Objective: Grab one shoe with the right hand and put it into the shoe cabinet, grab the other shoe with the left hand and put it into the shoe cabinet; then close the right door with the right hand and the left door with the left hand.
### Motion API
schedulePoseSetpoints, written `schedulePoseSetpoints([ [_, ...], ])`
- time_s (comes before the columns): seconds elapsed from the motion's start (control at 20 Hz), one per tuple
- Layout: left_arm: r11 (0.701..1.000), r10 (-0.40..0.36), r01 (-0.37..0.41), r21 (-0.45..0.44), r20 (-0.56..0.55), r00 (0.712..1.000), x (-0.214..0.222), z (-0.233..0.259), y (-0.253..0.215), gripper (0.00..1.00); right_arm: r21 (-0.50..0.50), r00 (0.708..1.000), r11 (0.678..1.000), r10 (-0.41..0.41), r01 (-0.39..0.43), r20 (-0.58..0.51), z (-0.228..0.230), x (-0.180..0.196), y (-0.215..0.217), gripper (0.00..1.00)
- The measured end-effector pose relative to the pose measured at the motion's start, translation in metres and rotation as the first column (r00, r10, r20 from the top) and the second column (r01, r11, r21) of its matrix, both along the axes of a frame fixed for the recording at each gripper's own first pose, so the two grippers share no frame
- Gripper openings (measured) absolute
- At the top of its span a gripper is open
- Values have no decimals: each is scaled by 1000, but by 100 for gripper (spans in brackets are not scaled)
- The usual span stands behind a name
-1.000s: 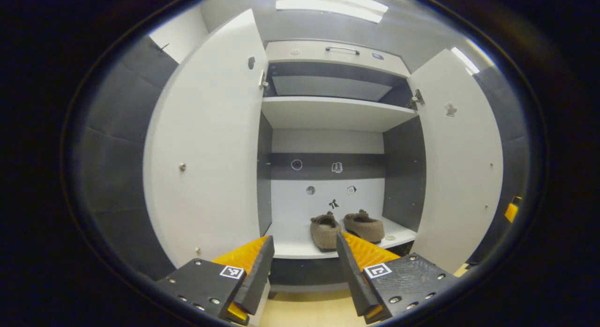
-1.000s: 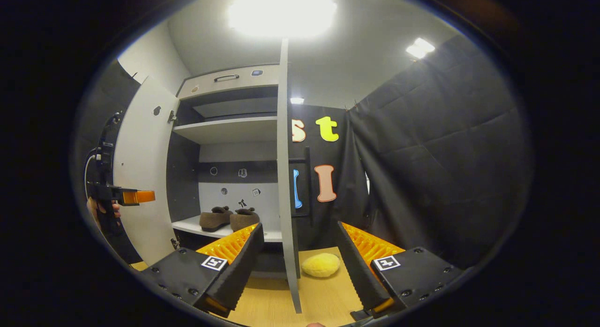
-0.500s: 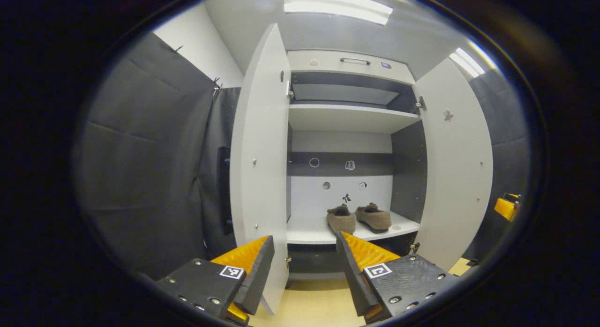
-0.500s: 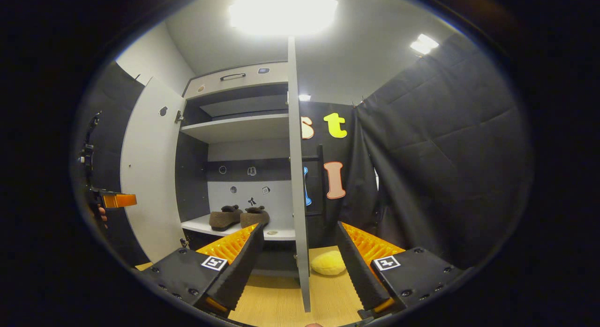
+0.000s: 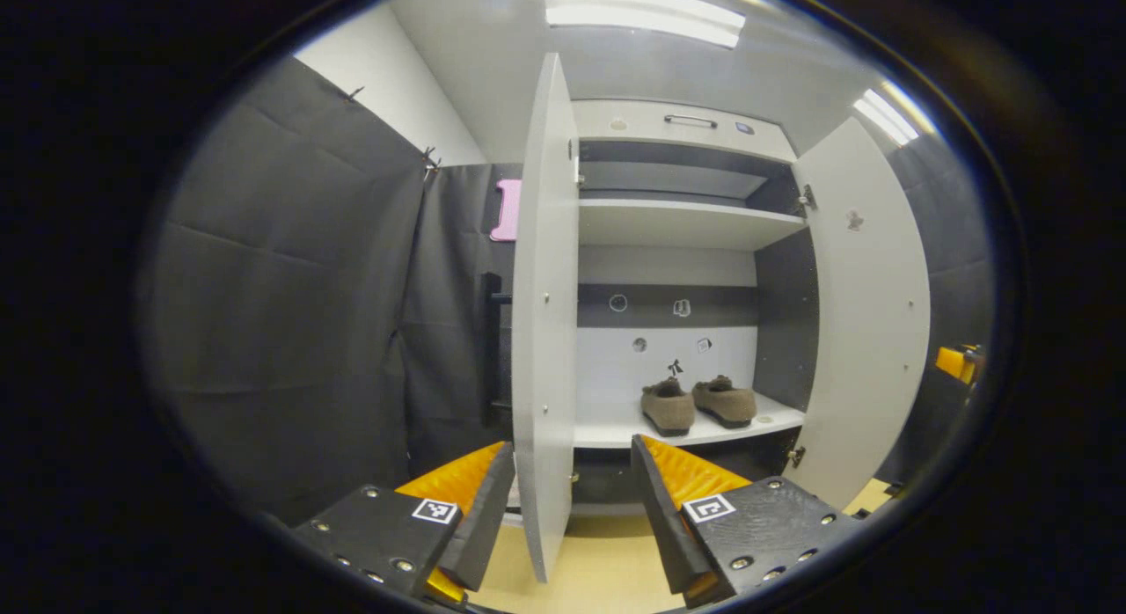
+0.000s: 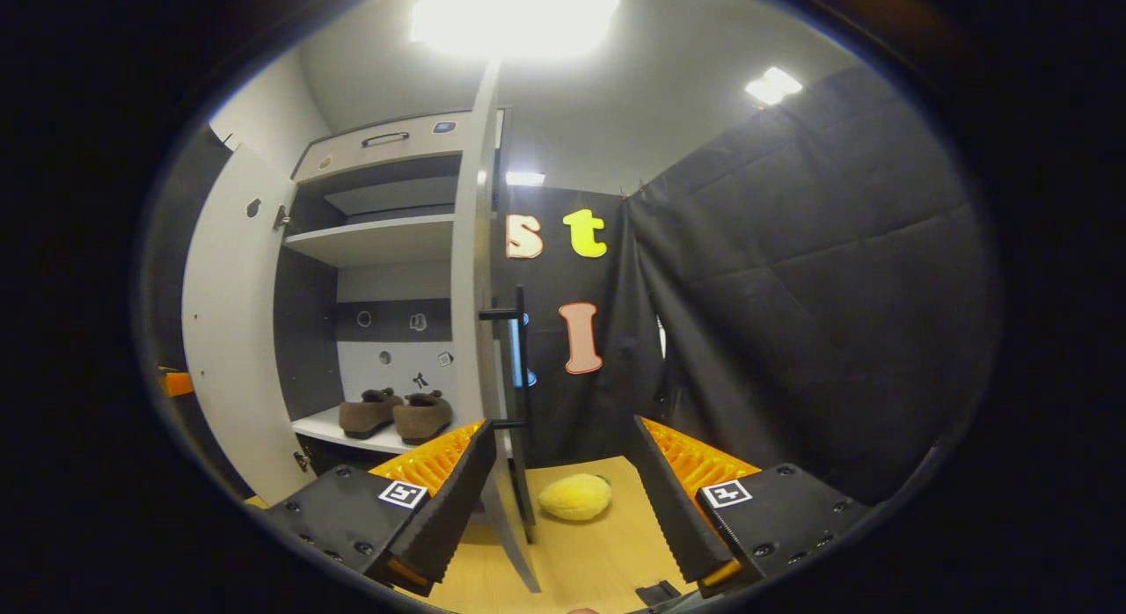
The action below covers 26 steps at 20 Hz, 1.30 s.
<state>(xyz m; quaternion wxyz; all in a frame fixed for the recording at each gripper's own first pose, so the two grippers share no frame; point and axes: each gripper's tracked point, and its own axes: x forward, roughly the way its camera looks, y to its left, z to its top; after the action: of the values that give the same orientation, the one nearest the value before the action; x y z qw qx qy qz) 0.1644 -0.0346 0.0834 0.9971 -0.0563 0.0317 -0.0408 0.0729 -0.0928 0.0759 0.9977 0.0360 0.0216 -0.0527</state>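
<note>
Both brown fuzzy slippers [image 5: 698, 405] sit side by side on the lower shelf of the white two-door shoe cabinet [image 5: 677, 222]. Both doors stand open. Left gripper [image 5: 572, 500] and right gripper [image 6: 556, 495] are spread wide, holding nothing, each facing a door edge

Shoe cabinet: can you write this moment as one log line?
shoes: inside cabinet | doors: both open | left hand-held gripper: open | right hand-held gripper: open

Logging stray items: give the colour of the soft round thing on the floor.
Yellow; the plush ball shows best in the right gripper view.
</note>
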Motion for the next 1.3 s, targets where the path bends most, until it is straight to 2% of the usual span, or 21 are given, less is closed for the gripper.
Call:
schedulePoseSetpoints([
  [0.2,1000,29,-29,-10,-7,1000,2,-1,6,77,-8,995,995,-99,99,13,9,28,-25,95],
  [0.25,999,40,-40,-8,-8,999,1,-3,12,77,-12,994,994,-110,110,6,7,36,-28,92],
  [0.35,998,62,-62,-3,-9,998,1,-3,19,77,-22,993,992,-121,121,-12,2,50,-29,92],
  [0.4,997,72,-72,-1,-10,997,1,-3,23,77,-28,992,992,-125,125,-17,0,55,-28,95],
  [0.55,995,102,-102,2,-11,995,0,-3,33,77,-52,990,990,-134,132,-43,-9,66,-26,95],
  [0.65,993,119,-119,-1,-16,993,-2,-4,38,77,-53,993,992,-115,114,-27,-7,66,-20,87],
  [0.7,992,124,-124,-4,-19,992,-2,-4,40,77,-51,994,993,-105,103,-27,-6,65,-16,93],
  [0.75,992,128,-128,-6,-22,992,-2,-5,41,77,-55,995,994,-98,96,-28,-6,64,-12,93],
  [0.8,991,133,-133,-6,-22,991,-2,-5,43,77,-66,995,993,-95,93,-26,-6,63,-8,87],
  [0.85,990,139,-139,-5,-18,990,-1,-5,45,77,-80,995,993,-92,90,-23,-4,62,-5,93],
  [1.3,989,143,-144,-38,-26,989,-1,-7,43,77,-63,999,997,41,-42,-16,-2,59,52,93],
])
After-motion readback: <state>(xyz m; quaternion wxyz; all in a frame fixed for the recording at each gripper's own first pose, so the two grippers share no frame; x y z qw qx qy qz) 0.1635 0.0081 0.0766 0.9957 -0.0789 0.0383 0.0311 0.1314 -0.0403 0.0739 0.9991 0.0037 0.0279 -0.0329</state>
